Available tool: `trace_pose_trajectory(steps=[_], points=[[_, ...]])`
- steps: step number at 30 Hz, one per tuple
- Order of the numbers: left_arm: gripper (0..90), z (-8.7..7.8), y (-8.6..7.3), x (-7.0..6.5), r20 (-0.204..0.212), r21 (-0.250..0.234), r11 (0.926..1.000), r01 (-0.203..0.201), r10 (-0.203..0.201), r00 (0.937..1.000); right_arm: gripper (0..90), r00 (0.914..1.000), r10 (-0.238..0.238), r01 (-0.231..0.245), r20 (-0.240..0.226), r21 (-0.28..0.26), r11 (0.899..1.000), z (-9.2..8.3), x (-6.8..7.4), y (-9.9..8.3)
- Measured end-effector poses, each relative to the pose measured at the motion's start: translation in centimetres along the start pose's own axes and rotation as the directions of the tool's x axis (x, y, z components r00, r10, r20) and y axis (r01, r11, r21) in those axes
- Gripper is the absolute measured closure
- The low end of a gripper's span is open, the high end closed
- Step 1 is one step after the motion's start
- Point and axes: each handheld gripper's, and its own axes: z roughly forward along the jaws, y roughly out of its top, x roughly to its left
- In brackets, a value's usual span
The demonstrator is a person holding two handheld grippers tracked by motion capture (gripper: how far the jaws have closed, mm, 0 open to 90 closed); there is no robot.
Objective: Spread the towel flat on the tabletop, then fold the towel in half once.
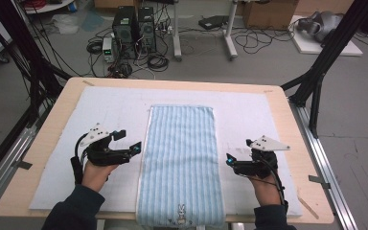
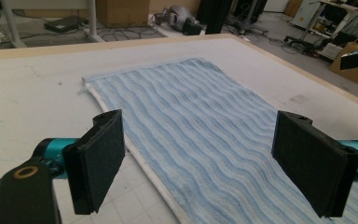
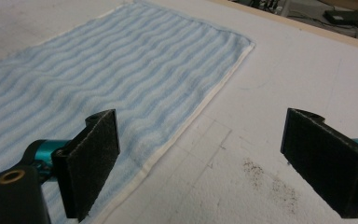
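- a light blue striped towel (image 1: 181,163) lies flat lengthwise down the middle of the white mat (image 1: 105,110) on the tabletop (image 1: 287,120), its near end with a small rabbit motif hanging over the front edge.
- the left gripper (image 1: 127,143) sits just beside the towel's left edge, its jaws wide apart and nothing between them.
- the right gripper (image 1: 229,160) sits just beside the towel's right edge, its jaws also wide apart and holding nothing.
- in the right gripper view, dark specks (image 3: 270,179) dot the mat.

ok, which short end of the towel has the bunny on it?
The near end of the towel, overhanging the table edge by the person; the far end is plain stripes.
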Motion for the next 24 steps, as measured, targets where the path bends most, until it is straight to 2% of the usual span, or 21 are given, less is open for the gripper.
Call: trace_pose_trajectory(steps=[3, 10, 13, 18, 22, 24], points=[[17.6, -0.1, -0.2, 0.0, -0.008, 0.006, 1.0000, -0.005, 0.005, 1.0000, 10.8, 1.0000, 0.002, -0.002, -0.003, 0.001, 1.000, 0.2, 0.0, -0.1], [17.6, 0.0, -0.6, 0.2, -0.015, 0.013, 0.9998, 0.014, -0.014, 0.9998, 10.8, 0.9999, 0.011, -0.011, -0.007, 0.001, 1.000, 0.4, -0.1, -0.2], [17.6, 0.2, -0.4, 0.5, 0.000, 0.008, 0.9995, 0.030, -0.030, 0.9995, 10.8, 0.9997, 0.019, -0.019, -0.014, 0.007, 1.000, 0.6, -0.2, -0.1], [17.8, 1.1, 0.2, 1.1, -0.013, 0.020, 0.9996, 0.019, -0.019, 0.9997, 10.8, 0.9996, 0.020, -0.019, -0.020, 0.025, 1.000, 1.6, -0.7, 0.5], [16.7, 2.1, 0.7, 2.0, -0.042, 0.029, 0.9980, 0.056, -0.055, 0.9976, 10.8, 0.9987, 0.042, -0.041, -0.030, 0.044, 0.998, 2.8, -1.3, 1.1], [16.8, 2.6, 1.0, 2.6, -0.031, 0.023, 0.9974, 0.068, -0.068, 0.9972, 10.8, 0.9975, 0.059, -0.056, -0.039, 0.060, 0.997, 3.6, -1.6, 1.5]])
